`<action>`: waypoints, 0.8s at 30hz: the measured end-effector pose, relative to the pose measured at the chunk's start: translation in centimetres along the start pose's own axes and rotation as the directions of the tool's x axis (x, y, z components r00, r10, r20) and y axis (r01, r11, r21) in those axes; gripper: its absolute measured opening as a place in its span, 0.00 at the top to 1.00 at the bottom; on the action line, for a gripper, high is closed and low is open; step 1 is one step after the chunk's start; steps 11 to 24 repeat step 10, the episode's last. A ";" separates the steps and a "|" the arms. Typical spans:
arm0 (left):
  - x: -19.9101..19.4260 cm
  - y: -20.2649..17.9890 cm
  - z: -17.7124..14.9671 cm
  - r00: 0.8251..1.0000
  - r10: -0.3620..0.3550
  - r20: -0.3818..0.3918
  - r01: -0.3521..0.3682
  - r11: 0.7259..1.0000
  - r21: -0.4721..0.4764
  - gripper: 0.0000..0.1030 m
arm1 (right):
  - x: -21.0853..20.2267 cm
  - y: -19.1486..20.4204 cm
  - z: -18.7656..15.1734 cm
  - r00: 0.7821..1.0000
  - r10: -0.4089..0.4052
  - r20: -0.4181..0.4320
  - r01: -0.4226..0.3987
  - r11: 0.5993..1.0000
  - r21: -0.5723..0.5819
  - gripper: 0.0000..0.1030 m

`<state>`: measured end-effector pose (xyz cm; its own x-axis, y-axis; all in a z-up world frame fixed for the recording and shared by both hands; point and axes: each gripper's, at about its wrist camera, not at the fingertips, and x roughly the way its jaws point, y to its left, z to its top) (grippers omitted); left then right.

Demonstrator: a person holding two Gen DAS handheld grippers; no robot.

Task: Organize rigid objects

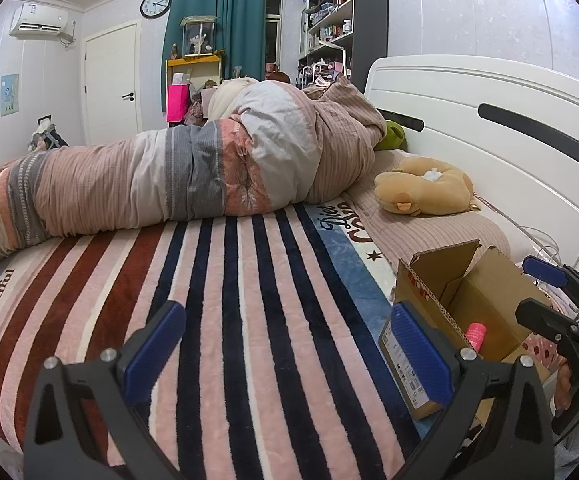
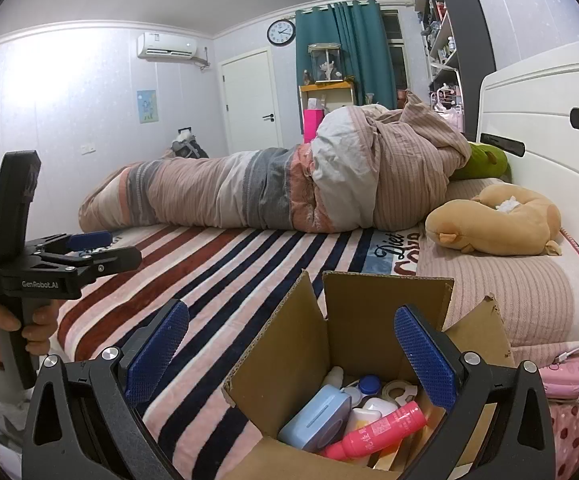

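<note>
An open cardboard box (image 2: pixel 365 320) stands on the striped bed and shows in the left wrist view (image 1: pixel 485 300) at the right. Inside lie a pink bottle (image 2: pixel 377 432), a light blue case (image 2: pixel 317 416), a white bottle with a blue cap (image 2: pixel 367 386) and a tape roll (image 2: pixel 399 392). The pink bottle's top shows in the left wrist view (image 1: pixel 475 334). My right gripper (image 2: pixel 289 356) is open and empty just above the box's near side. My left gripper (image 1: pixel 285 348) is open and empty over the blanket, left of the box. Each gripper shows in the other's view: the left gripper (image 2: pixel 105 248), the right gripper (image 1: pixel 537 280).
A rolled striped duvet (image 1: pixel 193 176) lies across the far side of the bed. A tan plush toy (image 1: pixel 425 188) rests on the pillow by the white headboard (image 1: pixel 489 128). A pink device with cables (image 2: pixel 565 372) lies right of the box.
</note>
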<state>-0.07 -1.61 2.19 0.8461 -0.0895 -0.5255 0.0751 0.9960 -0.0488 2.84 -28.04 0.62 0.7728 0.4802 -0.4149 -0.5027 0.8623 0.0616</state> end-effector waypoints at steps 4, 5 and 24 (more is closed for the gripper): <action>0.0 0.1 0.0 1.000 -0.002 -0.001 0.002 1.000 -0.001 0.01 | 0.0 0.1 0.0 1.000 0.000 -0.001 0.000 1.000 0.002 0.00; 0.0 0.1 0.0 1.000 -0.003 -0.001 0.003 1.000 -0.002 0.01 | 0.0 0.1 0.0 1.000 0.001 0.000 -0.001 1.000 0.001 0.00; 0.1 0.2 0.0 1.000 0.003 -0.001 -0.003 1.000 0.003 0.01 | 0.0 0.0 0.0 1.000 0.001 0.000 -0.001 1.000 0.002 0.00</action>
